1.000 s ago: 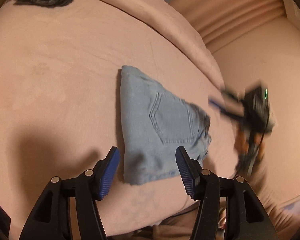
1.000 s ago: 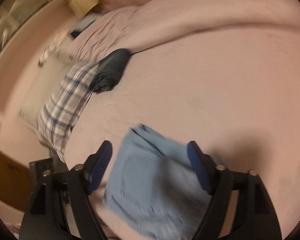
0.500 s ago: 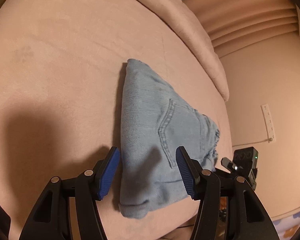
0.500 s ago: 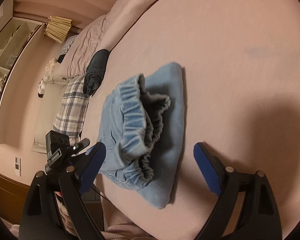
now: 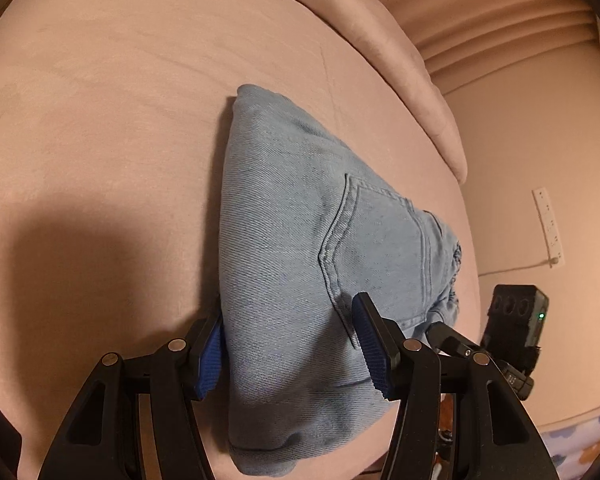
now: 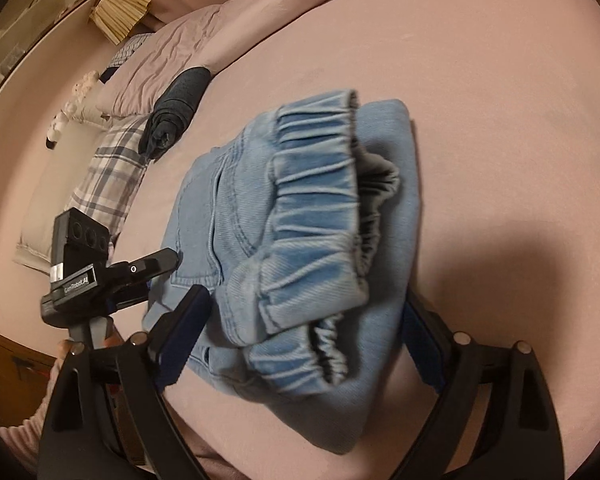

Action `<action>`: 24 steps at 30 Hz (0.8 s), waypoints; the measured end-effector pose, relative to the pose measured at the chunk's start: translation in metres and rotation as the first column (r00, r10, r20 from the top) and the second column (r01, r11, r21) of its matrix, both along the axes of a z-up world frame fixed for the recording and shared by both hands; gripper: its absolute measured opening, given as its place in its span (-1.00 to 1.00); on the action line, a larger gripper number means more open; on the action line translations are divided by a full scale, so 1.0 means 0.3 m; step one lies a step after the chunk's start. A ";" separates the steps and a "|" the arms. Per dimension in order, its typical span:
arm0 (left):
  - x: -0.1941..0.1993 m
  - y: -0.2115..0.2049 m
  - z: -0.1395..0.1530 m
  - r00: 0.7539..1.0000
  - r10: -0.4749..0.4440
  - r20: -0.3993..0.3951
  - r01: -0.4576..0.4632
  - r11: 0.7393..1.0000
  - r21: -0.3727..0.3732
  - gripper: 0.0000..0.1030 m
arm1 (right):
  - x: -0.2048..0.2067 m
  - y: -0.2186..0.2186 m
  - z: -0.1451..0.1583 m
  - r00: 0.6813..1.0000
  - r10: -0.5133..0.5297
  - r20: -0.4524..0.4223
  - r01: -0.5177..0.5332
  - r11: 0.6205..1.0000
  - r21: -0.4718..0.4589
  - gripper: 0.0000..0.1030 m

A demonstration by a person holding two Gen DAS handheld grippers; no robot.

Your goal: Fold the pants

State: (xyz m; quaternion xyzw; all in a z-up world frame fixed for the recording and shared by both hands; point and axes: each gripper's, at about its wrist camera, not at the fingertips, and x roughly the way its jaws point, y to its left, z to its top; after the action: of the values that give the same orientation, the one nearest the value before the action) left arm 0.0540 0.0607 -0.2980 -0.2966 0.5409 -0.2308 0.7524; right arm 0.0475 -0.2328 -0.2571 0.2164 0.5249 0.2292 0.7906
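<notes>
Both tools now straddle the pants (image 5: 300, 264).

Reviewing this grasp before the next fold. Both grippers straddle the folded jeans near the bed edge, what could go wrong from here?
1. The folded jeans are a thick stack; the elastic waistband bulges up loose, so closing the right gripper may catch only some layers and undo the fold.
2. The left gripper sits at the near end of the bundle, which lies by the bed edge; a tug could drag it off.
3. The two grippers are close together and might collide.
</notes>
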 end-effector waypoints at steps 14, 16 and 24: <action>-0.004 -0.077 0.027 0.998 -0.036 0.056 0.026 0.984 0.178 -0.03 | -0.014 0.070 0.035 0.993 0.033 0.113 -0.008 0.977 -0.214 0.07; -0.006 -0.081 0.032 0.998 -0.037 0.060 0.025 0.982 0.190 -0.05 | -0.014 0.075 0.040 0.992 0.036 0.124 -0.007 0.973 -0.231 0.04; -0.013 -0.120 0.062 0.995 -0.040 0.088 0.019 0.975 0.222 -0.21 | -0.027 0.085 0.068 0.986 0.034 0.162 0.011 0.964 -0.266 -0.11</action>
State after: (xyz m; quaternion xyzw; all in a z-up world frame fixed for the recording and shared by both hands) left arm 0.0501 0.0247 -0.2794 -0.1921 0.5324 -0.1937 0.8013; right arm 0.0393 -0.2072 -0.2368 0.0856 0.4848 0.1784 0.8520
